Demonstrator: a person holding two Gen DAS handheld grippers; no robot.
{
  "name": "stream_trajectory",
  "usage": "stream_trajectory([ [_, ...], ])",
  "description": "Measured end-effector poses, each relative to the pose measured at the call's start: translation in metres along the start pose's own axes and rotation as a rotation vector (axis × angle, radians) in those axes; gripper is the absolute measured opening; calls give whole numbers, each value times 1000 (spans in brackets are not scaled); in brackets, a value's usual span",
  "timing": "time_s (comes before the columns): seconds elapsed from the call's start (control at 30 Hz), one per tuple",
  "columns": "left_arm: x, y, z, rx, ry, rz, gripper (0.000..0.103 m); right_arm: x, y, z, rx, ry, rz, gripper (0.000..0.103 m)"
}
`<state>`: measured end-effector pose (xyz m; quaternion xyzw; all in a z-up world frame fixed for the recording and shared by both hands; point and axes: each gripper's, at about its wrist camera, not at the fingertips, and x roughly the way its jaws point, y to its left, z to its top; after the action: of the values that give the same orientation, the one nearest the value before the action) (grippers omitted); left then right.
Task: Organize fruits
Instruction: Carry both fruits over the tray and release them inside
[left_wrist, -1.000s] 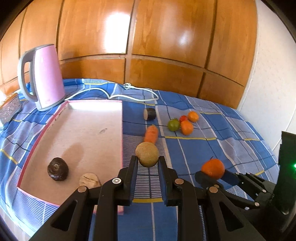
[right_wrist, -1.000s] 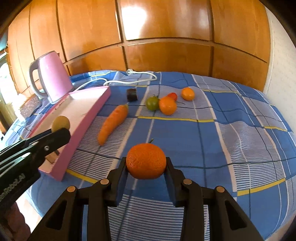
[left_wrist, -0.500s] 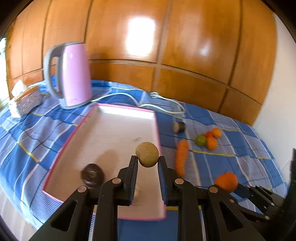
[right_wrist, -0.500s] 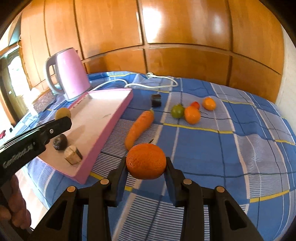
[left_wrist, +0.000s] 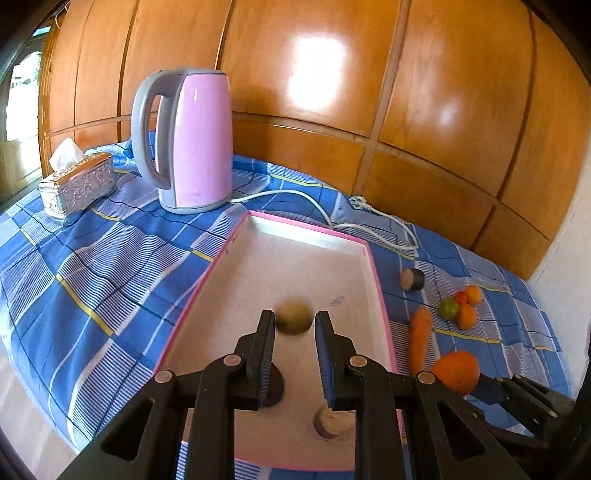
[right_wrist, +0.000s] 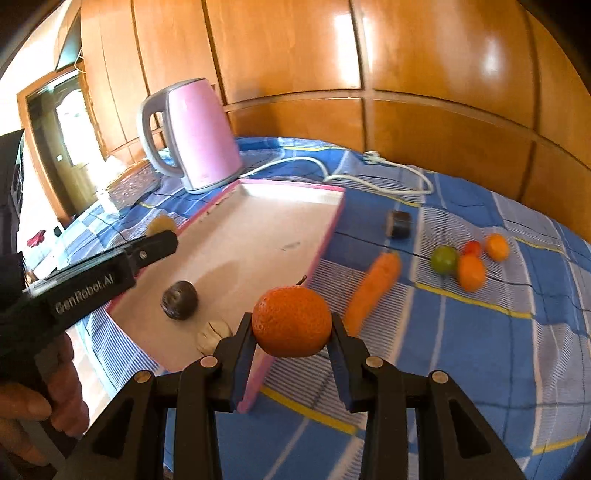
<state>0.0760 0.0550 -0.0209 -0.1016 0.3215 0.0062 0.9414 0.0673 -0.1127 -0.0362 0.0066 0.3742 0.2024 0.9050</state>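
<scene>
two big things first: the blue checked cloth (left_wrist: 110, 266) covers the table, and the pink tray (left_wrist: 295, 258) lies on it with its long side running away from me toward the pink kettle (left_wrist: 192, 140).

my left gripper (left_wrist: 294, 321) is out over the middle of the tray. a round brown-green fruit (left_wrist: 293, 317) sits between its tips, but the fruit looks smeared and i cannot tell if the tips are pinching it or have let go. either way it is above the tray floor, so it should land inside.

my right gripper (right_wrist: 291, 325) is squeezed onto an orange (right_wrist: 291, 321), with a tip pressed on each side. this is the one that matters next. the orange hangs at the tray's near right corner, about over the rim, and the open tray floor lies to its left. i think i need to slide it left, past the rim, before i open up.

the carrot (right_wrist: 373, 288) lies on the cloth just right of the tray, pointing the same way as the tray's long side. inside the tray are a dark round fruit (right_wrist: 179, 304) and a small pale piece (right_wrist: 212, 338), so i should aim for a bare spot. the little fruits (right_wrist: 469, 271) sit far to the right.
</scene>
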Motion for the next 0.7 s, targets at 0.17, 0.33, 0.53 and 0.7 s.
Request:
stream_trajectory([
  [0.17,6,10,6,-21,-2,48,36,18,9,19,0,12,11,38],
  [0.33,6,20,7,-41,-3,84,38,38,22,33,-9,34,18,39],
  [0.53,5,27,2,-45,2,105,39,43,27,30,-8,38,17,40],
  [0.7,4,25,-2,-53,13,104,39,34,26,25,5,25,10,40],
])
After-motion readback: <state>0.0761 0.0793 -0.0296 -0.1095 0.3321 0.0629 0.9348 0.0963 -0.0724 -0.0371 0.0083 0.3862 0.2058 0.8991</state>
